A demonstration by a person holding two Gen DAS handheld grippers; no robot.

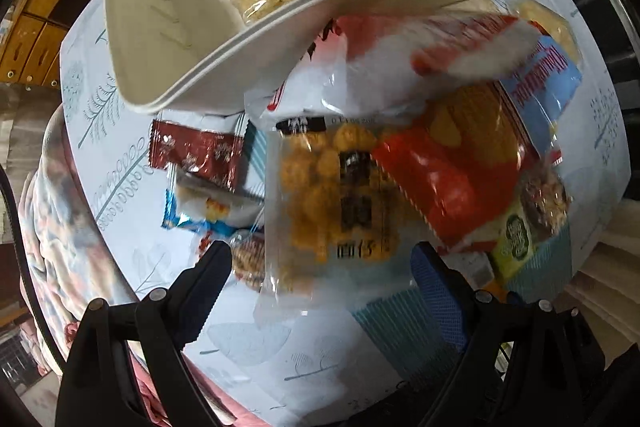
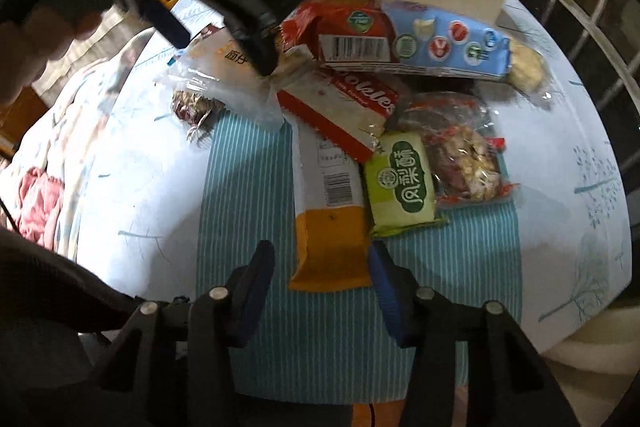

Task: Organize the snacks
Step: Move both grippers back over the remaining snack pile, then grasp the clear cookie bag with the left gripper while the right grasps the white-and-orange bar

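Left wrist view: the left tongs (image 1: pixel 322 267) gape wide over one clear packet of golden puffs (image 1: pixel 336 195), untouched, its long axis running away from the camera. One white divided tray (image 1: pixel 168 39) holds two pale snacks.

Right wrist view: the right tongs (image 2: pixel 322 267) stand half-open astride one orange-ended packet (image 2: pixel 332 223), lengthwise on the desk (image 2: pixel 152 187); contact unclear.

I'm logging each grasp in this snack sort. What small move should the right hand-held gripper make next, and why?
Probably close a little further on the orange-and-white packet. The right hand-held gripper already straddles its orange end on the striped mat, but both fingers seem just short of contact, so nothing is gripped yet.
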